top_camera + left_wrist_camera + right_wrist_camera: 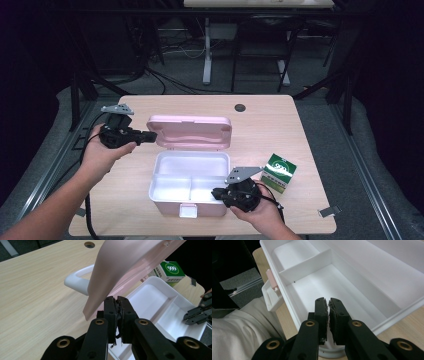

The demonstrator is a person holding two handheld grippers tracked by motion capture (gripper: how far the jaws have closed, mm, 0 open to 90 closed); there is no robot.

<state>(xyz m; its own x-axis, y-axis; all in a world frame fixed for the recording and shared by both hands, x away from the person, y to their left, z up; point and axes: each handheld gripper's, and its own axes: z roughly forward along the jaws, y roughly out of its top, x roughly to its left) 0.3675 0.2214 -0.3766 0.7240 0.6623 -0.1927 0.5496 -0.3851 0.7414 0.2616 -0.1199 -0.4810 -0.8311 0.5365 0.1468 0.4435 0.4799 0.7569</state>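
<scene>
Here both claws, left point(117, 302) and right point(328, 304), are pressed together empty; the green carton point(169, 271) reads "999".

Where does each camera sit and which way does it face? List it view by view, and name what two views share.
High view: above the person's side of the table, looking forward and down; forearms, hands, left gripper, right gripper.
Left gripper view: along its shut jaws toward the pink lid and the green 999 box.
Right gripper view: along its shut jaws into the white storage box; a white sleeve.
Shared: both gripper views show the box's divided tray.
</scene>
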